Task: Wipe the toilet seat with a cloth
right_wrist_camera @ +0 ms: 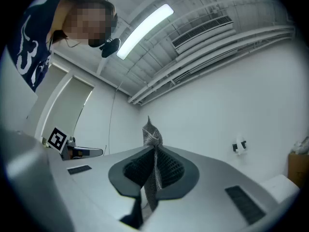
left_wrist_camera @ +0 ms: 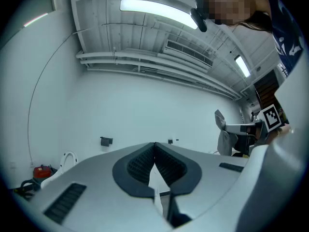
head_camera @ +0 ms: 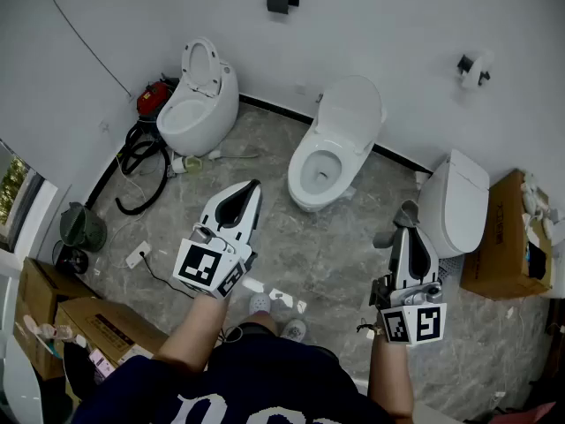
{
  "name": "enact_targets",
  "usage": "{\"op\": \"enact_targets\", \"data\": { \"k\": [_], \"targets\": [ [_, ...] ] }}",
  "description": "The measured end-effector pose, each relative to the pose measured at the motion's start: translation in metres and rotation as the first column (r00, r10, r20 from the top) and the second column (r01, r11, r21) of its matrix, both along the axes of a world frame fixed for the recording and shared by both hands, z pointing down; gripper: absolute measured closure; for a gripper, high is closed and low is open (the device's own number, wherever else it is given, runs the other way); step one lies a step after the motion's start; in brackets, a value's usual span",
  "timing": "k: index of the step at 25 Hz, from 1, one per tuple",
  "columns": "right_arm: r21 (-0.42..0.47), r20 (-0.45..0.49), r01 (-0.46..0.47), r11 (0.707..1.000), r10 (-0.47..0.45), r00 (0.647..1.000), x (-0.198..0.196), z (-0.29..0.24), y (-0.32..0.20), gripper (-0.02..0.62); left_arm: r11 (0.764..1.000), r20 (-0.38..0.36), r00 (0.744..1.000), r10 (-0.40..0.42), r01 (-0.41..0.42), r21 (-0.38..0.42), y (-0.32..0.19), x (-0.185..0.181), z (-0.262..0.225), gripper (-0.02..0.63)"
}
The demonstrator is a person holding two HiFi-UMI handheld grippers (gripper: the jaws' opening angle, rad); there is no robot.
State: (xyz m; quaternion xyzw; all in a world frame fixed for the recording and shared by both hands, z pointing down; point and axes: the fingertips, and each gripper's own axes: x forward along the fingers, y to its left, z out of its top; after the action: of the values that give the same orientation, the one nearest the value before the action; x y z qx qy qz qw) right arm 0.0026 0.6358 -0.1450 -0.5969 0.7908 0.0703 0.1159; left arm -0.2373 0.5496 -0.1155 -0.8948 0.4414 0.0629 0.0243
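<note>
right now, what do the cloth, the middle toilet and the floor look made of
Cloth: grey woven fabric, matt; a fine mesh-like weave shows where the right gripper pinches it.
Middle toilet: probably glazed ceramic; white, smooth, softly shiny.
Floor: grey stone or stone-look tile; pale veins run across it, with a slight sheen.

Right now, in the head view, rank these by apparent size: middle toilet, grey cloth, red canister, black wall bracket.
1. middle toilet
2. grey cloth and red canister: about alike; the cloth, held in the right gripper, is nearer the camera, so I won't rank them
3. black wall bracket
</note>
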Motion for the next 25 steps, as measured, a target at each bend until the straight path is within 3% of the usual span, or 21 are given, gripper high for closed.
{"op": "enact_targets", "data": {
  "k": [5,10,25],
  "targets": [
    [-0.011,-0.027,0.03,0.999,-0.03,0.999,0.013,0.004,0.019,0.565,1.0,0.036,0.999,-0.007,0.008,-0.015,0.022,0.015,0.008,0.589],
    [0.014,0.008,0.067,0.998,-0.067,0.998,0.028,0.002,0.031,0.563,0.999,0.038,0.999,-0.031,0.032,-0.007,0.031,0.022,0.006,0.589],
    [0.018,0.034,0.119,0.993,-0.119,0.992,0.048,0.004,0.029,0.563,0.996,0.053,0.995,-0.085,0.083,0.032,0.04,0.033,-0.005,0.589]
  ]
}}
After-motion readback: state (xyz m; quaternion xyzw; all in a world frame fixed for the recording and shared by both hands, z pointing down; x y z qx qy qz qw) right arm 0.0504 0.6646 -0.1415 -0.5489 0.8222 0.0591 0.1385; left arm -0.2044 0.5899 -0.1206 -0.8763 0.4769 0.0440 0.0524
